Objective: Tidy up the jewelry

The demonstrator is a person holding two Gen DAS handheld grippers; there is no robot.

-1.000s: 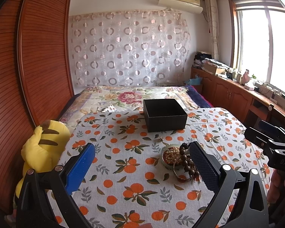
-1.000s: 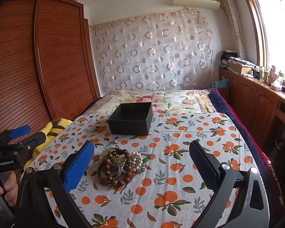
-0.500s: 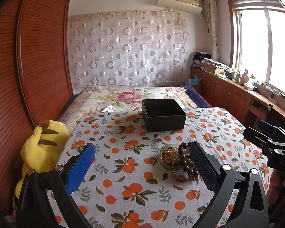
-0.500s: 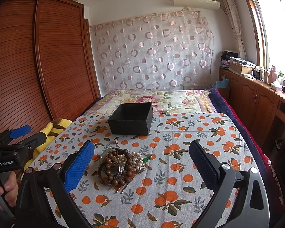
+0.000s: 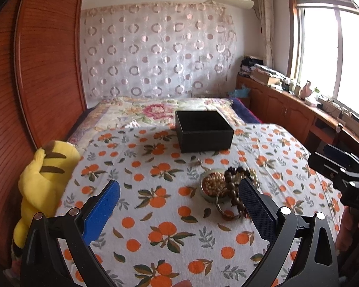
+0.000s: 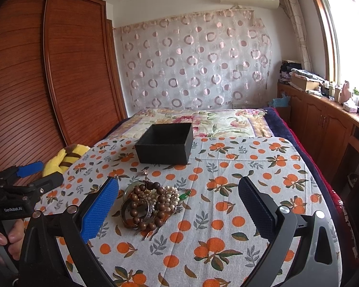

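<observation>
A heap of jewelry (image 6: 150, 205) lies on the orange-print cloth: brown bead bracelets, pearl strands, a bangle and a green piece. In the left wrist view the heap (image 5: 227, 186) sits just left of my right finger, partly hidden by it. An open black box (image 6: 166, 143) stands beyond it, also in the left wrist view (image 5: 203, 132). My left gripper (image 5: 179, 203) is open and empty, above the cloth left of the heap. My right gripper (image 6: 178, 202) is open and empty, with the heap near its left finger.
The table (image 6: 263, 167) is covered in orange-print cloth, with a flowered bed (image 6: 203, 119) behind it. A yellow plush toy (image 5: 43, 174) sits at the table's left edge. A wooden wardrobe (image 6: 47, 71) stands at left, cabinets (image 6: 323, 124) at right.
Both grippers have barely moved. The left view has drifted slightly, so the box and the heap sit a touch further left in it.
</observation>
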